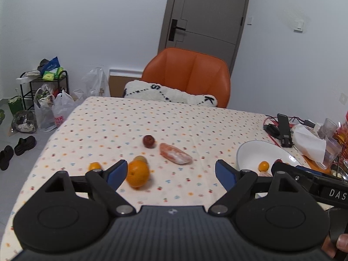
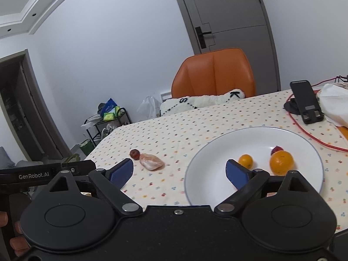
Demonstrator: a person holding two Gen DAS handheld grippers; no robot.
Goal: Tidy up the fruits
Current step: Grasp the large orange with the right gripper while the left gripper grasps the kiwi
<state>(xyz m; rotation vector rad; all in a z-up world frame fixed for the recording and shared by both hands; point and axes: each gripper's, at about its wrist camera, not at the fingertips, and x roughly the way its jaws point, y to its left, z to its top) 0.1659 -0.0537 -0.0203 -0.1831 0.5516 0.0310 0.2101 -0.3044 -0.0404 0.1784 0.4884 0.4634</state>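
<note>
Dotted tablecloth (image 1: 130, 121) lying before orange chair (image 1: 191, 76), plate (image 2: 217, 152) holding 3 fruits, left gripper (image 1: 170, 171) and right gripper (image 2: 179, 170) both gaping wide, empty.

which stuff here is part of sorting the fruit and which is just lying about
Part of the job:
- white plate, holding a large orange, a small orange and a small red fruit
- loose on the tablecloth: orange, small orange fruit, dark red fruit, peeled pinkish segment

Just lying about:
- black phone stand
- red cable
- tissue pack
- orange chair
</note>
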